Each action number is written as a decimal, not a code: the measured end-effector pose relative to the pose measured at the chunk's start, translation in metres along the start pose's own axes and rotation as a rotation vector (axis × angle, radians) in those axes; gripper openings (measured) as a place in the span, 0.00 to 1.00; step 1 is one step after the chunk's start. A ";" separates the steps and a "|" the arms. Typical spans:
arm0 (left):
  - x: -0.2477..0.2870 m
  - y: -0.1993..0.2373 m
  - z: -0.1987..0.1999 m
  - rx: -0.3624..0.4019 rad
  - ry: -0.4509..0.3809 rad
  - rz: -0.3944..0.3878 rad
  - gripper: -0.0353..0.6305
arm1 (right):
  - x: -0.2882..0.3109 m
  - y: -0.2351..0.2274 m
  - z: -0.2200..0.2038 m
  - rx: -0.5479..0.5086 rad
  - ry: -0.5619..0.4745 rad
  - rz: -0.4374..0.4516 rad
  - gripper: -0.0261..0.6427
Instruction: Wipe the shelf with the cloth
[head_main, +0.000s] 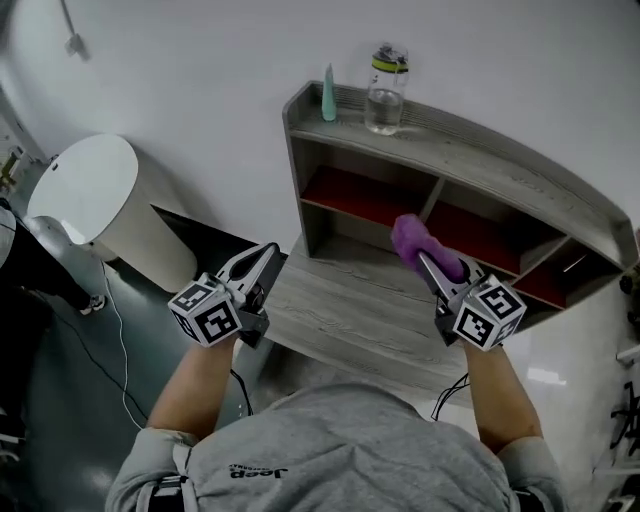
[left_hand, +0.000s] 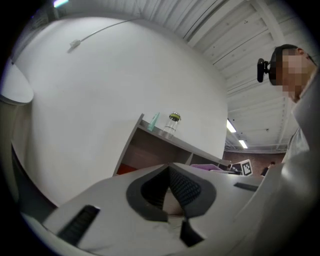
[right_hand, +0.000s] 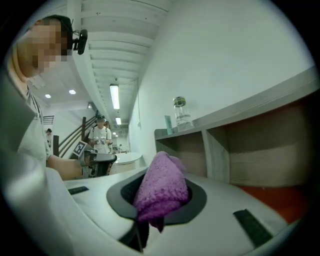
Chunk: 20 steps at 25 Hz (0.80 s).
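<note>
The right gripper (head_main: 432, 268), right of centre in the head view, is clamped on the bunched purple cloth (head_main: 414, 240). The cloth sticks out past the tips, so the soft wad rather than the jaws would meet the wood. It hangs over the lower board of the shelf (head_main: 340, 300), in front of the middle compartment, seemingly poised to wipe. The left gripper (head_main: 264, 256), at lower left, has its jaws together on nothing and sits off the shelf's left edge, probably to keep clear. A bottle (head_main: 385, 90) and a green tube (head_main: 328, 95) stand on the top board.
</note>
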<state>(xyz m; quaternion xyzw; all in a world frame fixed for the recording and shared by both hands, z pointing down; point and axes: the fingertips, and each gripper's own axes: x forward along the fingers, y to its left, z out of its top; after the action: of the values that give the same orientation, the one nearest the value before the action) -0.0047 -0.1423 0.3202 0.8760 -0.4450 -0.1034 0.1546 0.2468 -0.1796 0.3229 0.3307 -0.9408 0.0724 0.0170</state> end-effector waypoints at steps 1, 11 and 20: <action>-0.002 -0.001 -0.001 -0.001 -0.008 0.021 0.07 | 0.012 0.004 -0.001 -0.025 0.013 0.028 0.16; -0.042 0.045 -0.008 -0.019 -0.019 0.077 0.07 | 0.167 0.008 -0.016 -0.212 0.154 -0.028 0.16; -0.112 0.121 0.003 -0.044 -0.009 0.091 0.07 | 0.317 -0.055 -0.042 -0.436 0.385 -0.278 0.16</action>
<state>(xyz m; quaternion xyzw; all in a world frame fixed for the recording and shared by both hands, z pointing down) -0.1614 -0.1197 0.3662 0.8506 -0.4828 -0.1101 0.1765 0.0330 -0.4116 0.3964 0.4250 -0.8594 -0.0728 0.2748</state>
